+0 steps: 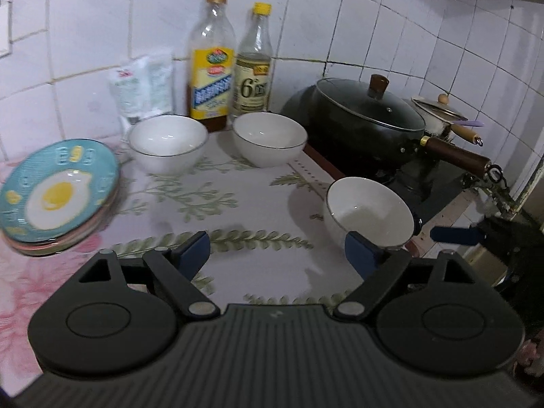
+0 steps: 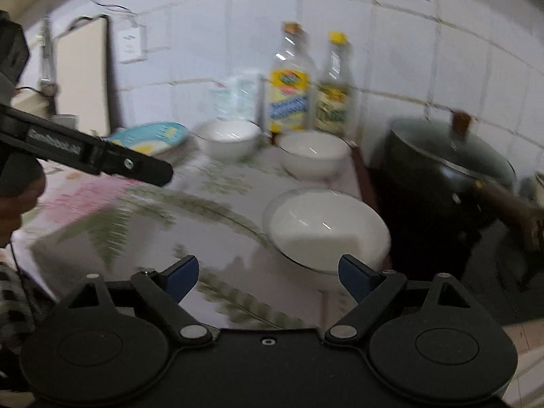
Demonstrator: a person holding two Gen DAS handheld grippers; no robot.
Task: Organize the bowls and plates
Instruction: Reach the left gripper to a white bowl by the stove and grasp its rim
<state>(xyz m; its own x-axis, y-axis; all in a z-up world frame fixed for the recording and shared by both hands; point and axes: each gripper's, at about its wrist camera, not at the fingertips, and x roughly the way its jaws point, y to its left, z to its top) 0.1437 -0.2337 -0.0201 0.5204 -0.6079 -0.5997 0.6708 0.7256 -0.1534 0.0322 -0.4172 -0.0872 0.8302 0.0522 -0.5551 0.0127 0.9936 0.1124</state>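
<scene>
Three white bowls stand on the patterned counter: one at the back left (image 1: 168, 142), one at the back middle (image 1: 269, 137), and a near one (image 1: 369, 216) by the stove edge. A stack of plates (image 1: 57, 197), topped by a teal fried-egg plate, lies at the left. My left gripper (image 1: 277, 255) is open over bare counter, its right finger just in front of the near bowl. In the right wrist view my right gripper (image 2: 268, 275) is open too, with the near bowl (image 2: 326, 229) just beyond its right finger. The left gripper's body (image 2: 95, 153) crosses at the left.
Two bottles (image 1: 212, 64) (image 1: 254, 64) and a white packet (image 1: 144, 88) stand against the tiled wall. A lidded dark pan (image 1: 370, 115) with a wooden handle sits on the stove at the right, a small pot (image 1: 438, 115) behind it. A cutting board (image 2: 83, 74) leans at the far left.
</scene>
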